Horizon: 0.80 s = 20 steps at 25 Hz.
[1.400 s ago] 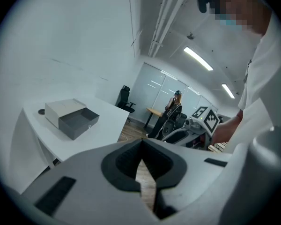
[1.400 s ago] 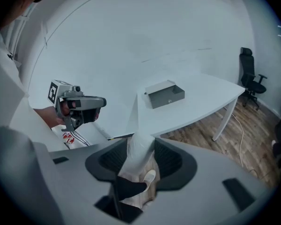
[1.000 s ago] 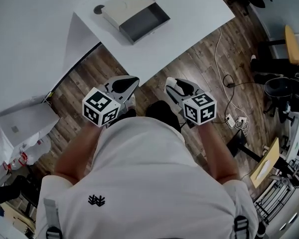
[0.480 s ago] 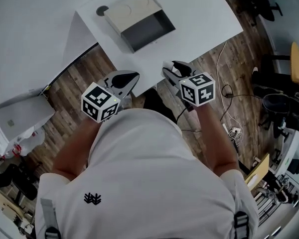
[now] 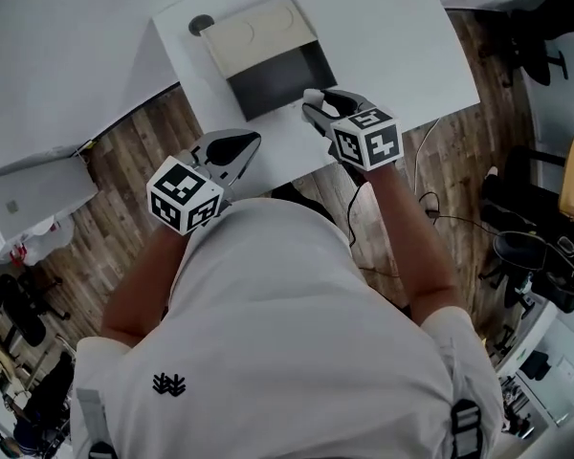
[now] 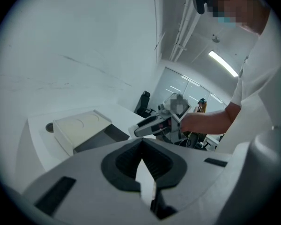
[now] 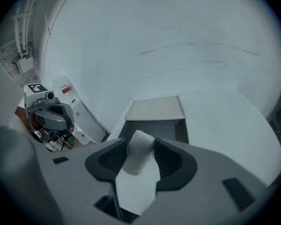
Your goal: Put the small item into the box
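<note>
A box (image 5: 258, 29) with a cream lid slid back lies on the white table (image 5: 392, 36), its dark inside (image 5: 275, 81) exposed. My right gripper (image 5: 312, 104) hovers at the open end's near right corner, shut on a small white roll (image 5: 313, 96). The right gripper view has the roll (image 7: 139, 153) between that gripper's (image 7: 140, 149) pads, with the box (image 7: 154, 118) straight ahead. My left gripper (image 5: 253, 142) stays at the table's near edge, shut and empty. In the left gripper view, its jaw tips (image 6: 141, 148) meet, and the box (image 6: 82, 129) and right gripper (image 6: 151, 124) lie beyond.
A dark round hole (image 5: 201, 25) sits in the table behind the box. Wooden floor (image 5: 124, 170) lies below the table edge. A white case (image 5: 33, 191) is on the floor at left. Cables (image 5: 440, 223) and dark chairs (image 5: 540, 256) are at right.
Both grippers have moved forward toward the table. The right one went further, from over the floor to the box's open end, still carrying the white roll.
</note>
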Motion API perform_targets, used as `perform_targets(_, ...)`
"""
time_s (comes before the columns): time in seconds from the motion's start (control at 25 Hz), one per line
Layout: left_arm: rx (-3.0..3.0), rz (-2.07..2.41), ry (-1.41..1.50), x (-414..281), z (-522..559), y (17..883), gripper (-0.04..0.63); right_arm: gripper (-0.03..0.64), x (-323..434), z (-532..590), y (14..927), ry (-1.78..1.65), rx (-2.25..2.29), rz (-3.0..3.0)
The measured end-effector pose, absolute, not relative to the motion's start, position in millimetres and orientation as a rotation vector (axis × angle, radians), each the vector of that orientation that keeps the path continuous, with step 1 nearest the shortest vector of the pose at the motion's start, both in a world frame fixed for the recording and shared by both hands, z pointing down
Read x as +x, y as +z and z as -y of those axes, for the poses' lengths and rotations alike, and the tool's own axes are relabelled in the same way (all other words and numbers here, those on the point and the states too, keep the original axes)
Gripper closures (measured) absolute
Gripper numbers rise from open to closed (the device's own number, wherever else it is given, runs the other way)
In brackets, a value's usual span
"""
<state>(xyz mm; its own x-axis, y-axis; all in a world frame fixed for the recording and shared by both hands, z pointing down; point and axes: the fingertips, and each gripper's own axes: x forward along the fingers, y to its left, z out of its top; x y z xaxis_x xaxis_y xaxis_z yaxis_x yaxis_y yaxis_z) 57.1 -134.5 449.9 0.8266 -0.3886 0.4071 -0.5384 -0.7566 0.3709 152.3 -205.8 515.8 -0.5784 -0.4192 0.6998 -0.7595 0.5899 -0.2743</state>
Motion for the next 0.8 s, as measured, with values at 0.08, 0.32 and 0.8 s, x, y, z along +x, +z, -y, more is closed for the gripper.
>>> perform_targets(0.08, 2.510, 0.722, 0.418, 60.2, 139.1, 449.1, 0.589, 0.430, 152.1, 220.1, 521.1, 0.750, 0.896, 2.237)
perform_targets(0.32, 2.465, 0.833, 0.401, 66.0, 151.3, 446.5, 0.589, 0.430, 151.0, 255.1, 544.1, 0.718, 0.800, 2.220)
perform_targets(0.8, 2.366, 1.022, 0.360, 46.6, 152.1, 448.6, 0.589, 0.428, 148.3, 291.8, 610.2, 0.661, 0.712, 2.076)
